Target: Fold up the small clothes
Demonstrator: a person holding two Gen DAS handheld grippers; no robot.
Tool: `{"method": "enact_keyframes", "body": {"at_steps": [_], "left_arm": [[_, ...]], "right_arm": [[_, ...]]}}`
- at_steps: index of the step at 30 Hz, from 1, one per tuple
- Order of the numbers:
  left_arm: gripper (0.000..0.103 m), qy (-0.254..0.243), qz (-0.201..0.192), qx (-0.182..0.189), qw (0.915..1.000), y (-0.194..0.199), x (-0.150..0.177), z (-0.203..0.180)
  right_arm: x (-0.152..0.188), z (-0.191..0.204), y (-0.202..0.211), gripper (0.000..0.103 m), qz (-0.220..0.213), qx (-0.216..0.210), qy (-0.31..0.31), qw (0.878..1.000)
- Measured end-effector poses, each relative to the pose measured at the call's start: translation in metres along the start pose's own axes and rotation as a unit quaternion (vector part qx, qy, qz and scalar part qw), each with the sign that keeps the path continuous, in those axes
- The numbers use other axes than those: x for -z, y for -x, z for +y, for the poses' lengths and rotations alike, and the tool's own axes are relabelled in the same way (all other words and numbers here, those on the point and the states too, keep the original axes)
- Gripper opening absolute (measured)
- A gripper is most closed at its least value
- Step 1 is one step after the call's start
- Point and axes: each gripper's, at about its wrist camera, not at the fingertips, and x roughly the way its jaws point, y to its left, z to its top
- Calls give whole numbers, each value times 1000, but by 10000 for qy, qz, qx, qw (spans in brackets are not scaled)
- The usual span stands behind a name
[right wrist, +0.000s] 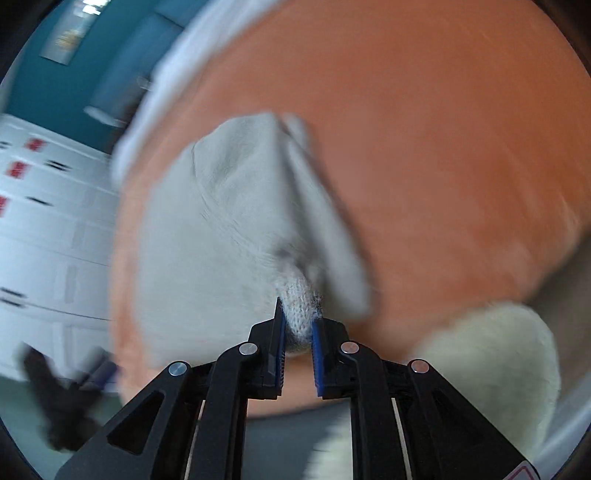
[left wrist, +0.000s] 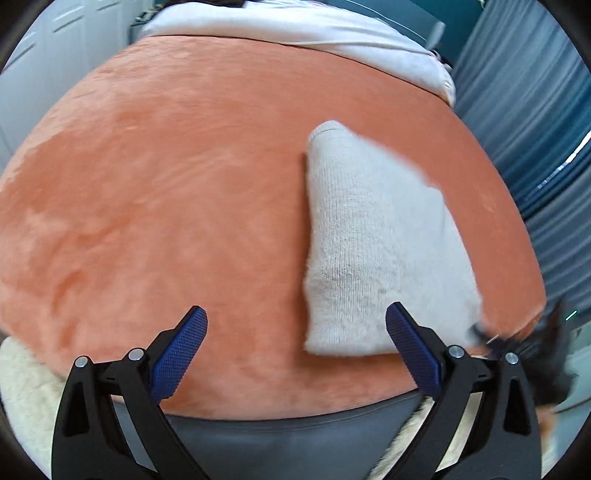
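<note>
Left gripper [left wrist: 295, 325]: jaws spread wide, nothing between the blue pads; poised above the orange surface.
Right gripper [right wrist: 298, 328]: jaws drawn close, pinching a bunched corner of the knit cloth between the blue pads.
Knit cloth [left wrist: 373, 251]: pale grey-white ribbed garment; in the left wrist view it lies on the blanket ahead of the left jaws and off to their right, its near edge just beyond the right-hand pad. In the right wrist view [right wrist: 221, 229] it spreads ahead and to the left of the right jaws, with a fold or flap raised along its right side; the view is blurred, so finer detail cannot be told.
Orange blanket [left wrist: 166, 177]: plush cover under both pairs of jaws, bearing the cloth.
White bedding [left wrist: 295, 29]: at the far edge of the blanket, well beyond the left jaws.
Cream fleece [right wrist: 491, 354]: fluffy piece to the right of the right jaws, at the blanket's near edge.
Blue curtain [left wrist: 535, 147]: pleated, far right of the left jaws.
</note>
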Motion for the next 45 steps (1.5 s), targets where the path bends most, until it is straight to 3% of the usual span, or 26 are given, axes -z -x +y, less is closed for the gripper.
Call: {"method": "enact_keyframes", "body": {"at_steps": [2,3,6,9,13,14,16,18,21,22,25,27,29,30,31,32,37,38,39,40,45], "left_arm": [[95,-12,12,239,9997,-9,-9,-21],[95,-28,16,297,9996,-13,-14,-30],[95,-125,36,291,9995,-27,-26,-52],[95,-246,66,142,9996,-37,-28,-65],[95,-292,93,-33,9995,-43,-28,-77],[95,-294,114,-38,9995,-44,-27,-76],[95,-323,160,-65,9993,-44,-27,-77],[95,-354,123,-64,9993,-42,-30,-77],[95,-320,72,-54,9994,-43,-31,-75],[95,-302,92,-80,9995,-47,-31,-75],[95,-291,207,-214,9991,-61,-30,-77],[95,-455,155,-314,9983,-60,-28,-82],[95,-570,152,-371,9976,-60,-26,-84],[95,-581,155,-372,9975,-60,-25,-84],[95,-585,154,-378,9975,-61,-25,-84],[95,-596,162,-419,9972,-62,-25,-83],[95,-623,162,-455,9969,-63,-24,-85],[95,-618,168,-466,9969,-63,-24,-84],[95,-619,179,-476,9968,-63,-24,-83],[95,-622,188,-476,9967,-64,-24,-83],[95,-632,140,-437,9969,-57,-24,-80]], "right_arm": [[7,-17,4,16,-50,-587,-341,9977],[6,-16,10,21,-135,-638,-307,9974],[-11,3,35,24,-625,-423,201,9969],[-34,22,40,46,-887,-324,555,9940],[-58,36,2,47,-574,-245,807,9948],[-59,43,-12,46,-451,-163,848,9952],[-59,49,-27,16,-343,36,997,9944],[-60,57,-5,12,-691,-195,1069,9917],[-64,50,20,3,-1107,-23,1039,9884],[-67,42,12,2,-992,130,1006,9899],[-66,17,-39,0,-173,1157,1128,9867],[-59,13,-27,8,-288,888,1003,9906],[-54,15,-3,24,-636,566,739,9936],[-53,15,6,47,-790,533,637,9934],[-53,16,13,61,-930,407,563,9932],[-53,16,17,61,-958,245,562,9935],[-51,47,-4,60,-592,88,939,9938],[-49,51,-14,55,-502,155,1013,9935],[-43,52,-17,30,-440,203,1078,9930],[-42,57,-22,22,-398,303,1193,9916],[-46,67,26,16,-1180,201,1481,9817]]}}
